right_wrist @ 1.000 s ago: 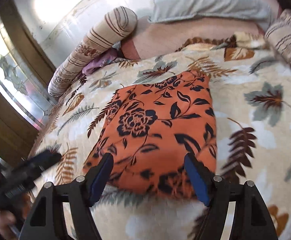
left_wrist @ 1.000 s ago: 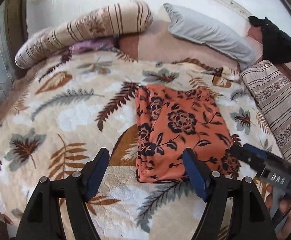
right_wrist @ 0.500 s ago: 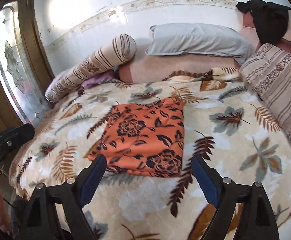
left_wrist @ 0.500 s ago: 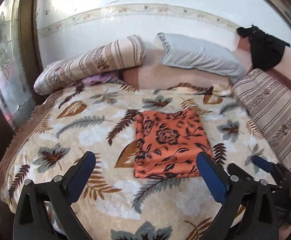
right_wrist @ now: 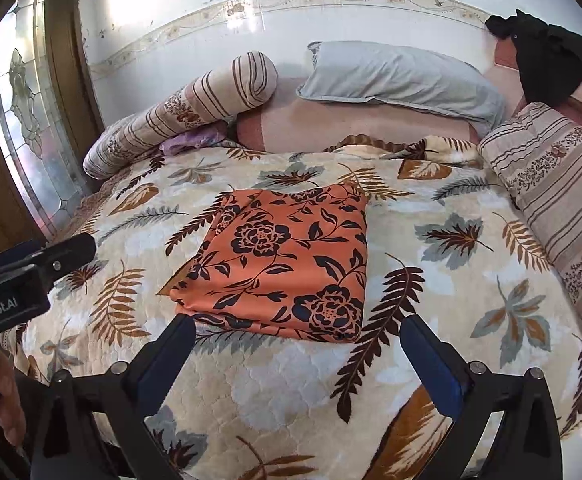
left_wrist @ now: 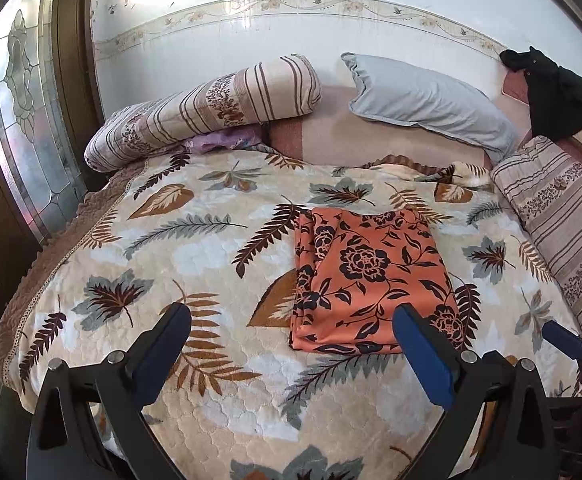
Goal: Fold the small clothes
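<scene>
Since a second ago both of my grippers have drawn back and up from the folded orange garment [left_wrist: 365, 276], so far more of the bed shows around it, and their jaws have just been opening with nothing between them. That floral cloth lies flat as a neat rectangle on the leaf-patterned bedspread [left_wrist: 195, 240], about midway along the bed and somewhat nearer its right side, well apart from the near edge below my fingers. My left gripper [left_wrist: 291, 344] hangs above the near part of the bedspread with its blue pads spread wide and empty, the right pad overlapping the garment's near right corner only in view. My right gripper [right_wrist: 295, 354] is likewise gaping and empty, just short of the cloth's near edge. At the head of the bed sit a striped bolster [left_wrist: 207, 112] toward the left corner and a grey pillow [left_wrist: 427, 100] to its right; a striped cushion [left_wrist: 563, 216] lines the right edge, with a black cloth [left_wrist: 551, 92] beyond it.
</scene>
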The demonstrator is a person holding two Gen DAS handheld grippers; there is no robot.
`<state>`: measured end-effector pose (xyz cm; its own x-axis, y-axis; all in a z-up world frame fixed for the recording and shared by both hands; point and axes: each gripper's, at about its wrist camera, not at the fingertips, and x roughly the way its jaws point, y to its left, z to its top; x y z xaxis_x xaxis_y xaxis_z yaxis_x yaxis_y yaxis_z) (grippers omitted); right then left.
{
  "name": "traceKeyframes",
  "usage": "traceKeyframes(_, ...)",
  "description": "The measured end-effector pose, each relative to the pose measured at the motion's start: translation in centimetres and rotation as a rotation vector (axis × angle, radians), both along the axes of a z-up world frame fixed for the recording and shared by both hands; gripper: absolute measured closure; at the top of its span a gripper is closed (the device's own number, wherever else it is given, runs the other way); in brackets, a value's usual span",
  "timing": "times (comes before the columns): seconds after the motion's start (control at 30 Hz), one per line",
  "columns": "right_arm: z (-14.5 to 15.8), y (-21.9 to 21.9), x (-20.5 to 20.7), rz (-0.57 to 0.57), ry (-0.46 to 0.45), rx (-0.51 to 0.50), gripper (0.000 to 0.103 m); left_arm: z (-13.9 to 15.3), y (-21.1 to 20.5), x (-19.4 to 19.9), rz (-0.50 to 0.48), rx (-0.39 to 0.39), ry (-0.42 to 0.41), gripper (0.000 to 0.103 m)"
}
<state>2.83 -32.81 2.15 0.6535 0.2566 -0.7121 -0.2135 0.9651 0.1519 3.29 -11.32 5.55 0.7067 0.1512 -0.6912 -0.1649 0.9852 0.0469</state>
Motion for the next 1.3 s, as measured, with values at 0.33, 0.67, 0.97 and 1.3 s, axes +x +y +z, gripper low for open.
traceKeyframes(0.33, 0.2, 0.6, 0.6, 0.007, -0.003, -0.016, 0.0, -0.8, 0.2, 1.0, -0.025, -0.029, 0.031, 0.003)
traceKeyframes(0.67, -0.2, 0.5, 1.3, 0.0, 0.005, -0.025, 0.0, -1.1, 0.3, 1.6, -0.033, -0.043, 0.046, 0.003)
traceKeyframes(0.97, -0.4, 0.5, 1.6, -0.016, 0.009, -0.027, 0.0, -1.3, 0.0, 2.1, -0.035, -0.024, 0.046, 0.003)
traceKeyframes(1.3, -1.0, 0.4, 2.1, -0.04, 0.02, -0.026, 0.0, -1.5, 0.1, 2.4, -0.042, -0.032, 0.039, 0.003)
